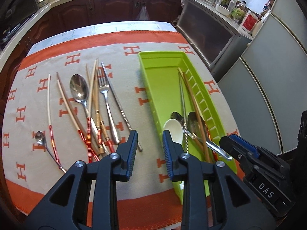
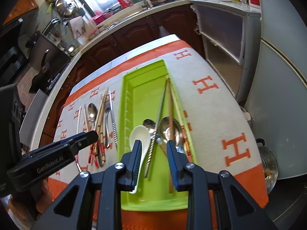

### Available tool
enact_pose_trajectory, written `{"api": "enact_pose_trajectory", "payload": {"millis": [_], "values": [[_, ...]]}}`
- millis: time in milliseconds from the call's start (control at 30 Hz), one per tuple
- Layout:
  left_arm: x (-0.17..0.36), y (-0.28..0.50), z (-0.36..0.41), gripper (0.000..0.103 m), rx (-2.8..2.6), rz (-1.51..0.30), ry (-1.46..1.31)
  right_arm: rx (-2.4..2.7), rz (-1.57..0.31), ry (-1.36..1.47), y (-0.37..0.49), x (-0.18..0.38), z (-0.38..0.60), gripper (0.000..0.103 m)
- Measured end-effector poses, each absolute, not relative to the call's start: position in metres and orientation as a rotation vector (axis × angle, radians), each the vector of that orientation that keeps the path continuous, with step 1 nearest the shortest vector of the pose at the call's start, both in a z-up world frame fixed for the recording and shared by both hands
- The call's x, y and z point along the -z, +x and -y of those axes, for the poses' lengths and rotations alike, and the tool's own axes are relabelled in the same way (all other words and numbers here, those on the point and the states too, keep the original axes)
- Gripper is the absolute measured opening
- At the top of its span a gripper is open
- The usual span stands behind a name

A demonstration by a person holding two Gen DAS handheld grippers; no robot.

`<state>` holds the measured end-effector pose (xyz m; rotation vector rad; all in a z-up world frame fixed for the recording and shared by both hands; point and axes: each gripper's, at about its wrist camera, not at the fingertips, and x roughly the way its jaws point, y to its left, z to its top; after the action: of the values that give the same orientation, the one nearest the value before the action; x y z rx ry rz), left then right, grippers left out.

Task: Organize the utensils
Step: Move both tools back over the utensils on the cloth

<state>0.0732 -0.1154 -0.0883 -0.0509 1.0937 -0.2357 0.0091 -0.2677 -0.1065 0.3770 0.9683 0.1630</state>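
Both grippers are hovering parted and empty for me | left gripper (image 1: pixel 150 140) is hanging over cloth (image 1: pixel 126 88) | loose utensils (image 1: pixel 92 103) are lying left of tray (image 1: pixel 159 72) | right gripper (image 2: pixel 153 149) is hanging over tray's white spoon (image 2: pixel 139 134).

"DAS" is printed on the right gripper (image 1: pixel 228 140), "GenRobot.AI" on the left gripper (image 2: pixel 92 135); orange "H" letters are repeated across the cloth (image 1: pixel 122 103).
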Motion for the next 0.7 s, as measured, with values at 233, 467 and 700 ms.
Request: {"api": "enact_pose_trajectory", "payload": {"millis": [233,467,700], "values": [[0.084,0.066,0.083,0.023,0.186,-1.079,-0.091,-0.22,-0.958,0.302,0.009,0.098,0.239,0.027],[0.08,0.056,0.044,0.024,0.114,-1.049,-0.131,-0.311,-0.936,0.201,0.015,0.086,0.197,0.027],[0.074,0.044,-0.001,0.024,0.005,-0.985,-0.117,-0.394,-0.916,0.102,0.022,0.077,0.153,0.027]]}}
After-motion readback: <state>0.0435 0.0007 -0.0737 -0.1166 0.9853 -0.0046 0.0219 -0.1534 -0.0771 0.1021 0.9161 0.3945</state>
